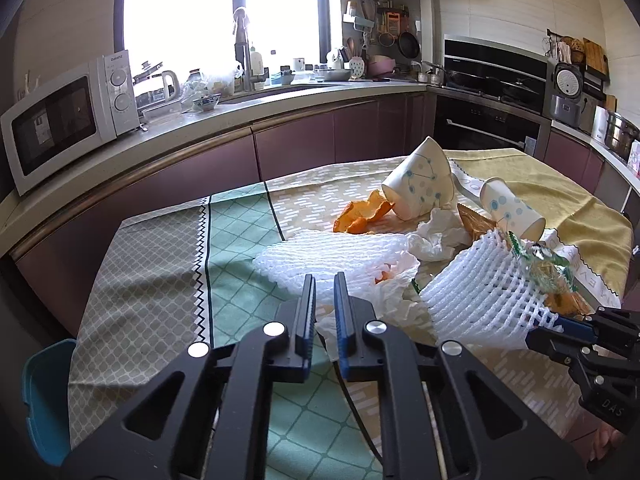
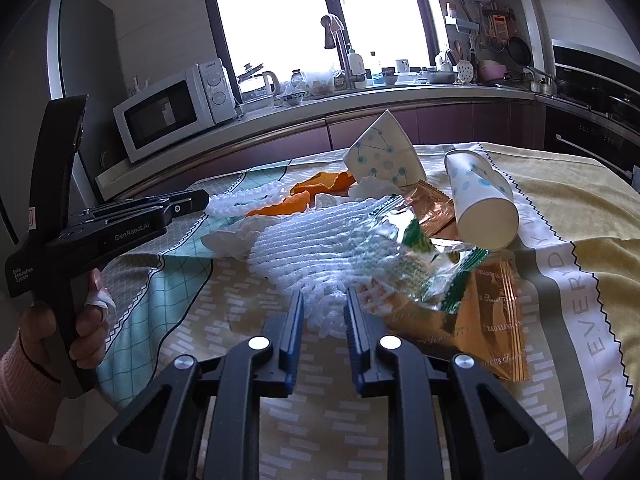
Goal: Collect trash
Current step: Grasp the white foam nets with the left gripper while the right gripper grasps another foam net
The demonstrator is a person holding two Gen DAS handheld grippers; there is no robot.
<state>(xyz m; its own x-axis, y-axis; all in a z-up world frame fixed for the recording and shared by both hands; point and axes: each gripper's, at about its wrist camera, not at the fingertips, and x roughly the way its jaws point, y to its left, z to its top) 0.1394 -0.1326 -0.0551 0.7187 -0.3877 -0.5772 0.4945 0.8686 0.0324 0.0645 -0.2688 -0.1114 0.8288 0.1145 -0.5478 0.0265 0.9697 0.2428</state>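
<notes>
My right tool pinches the near edge of a foam net; I should lift slowly so the wrapper inside stays put. My left tool is narrowly parted, holding nothing, just short of the second foam net. Beyond: two paper cups, orange peel.

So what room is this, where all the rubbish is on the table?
It looks like a home kitchen. There is a white microwave on the counter, a sink tap under the bright window, and pans hanging on the wall. The rubbish lies on a table with a patterned cloth.
</notes>
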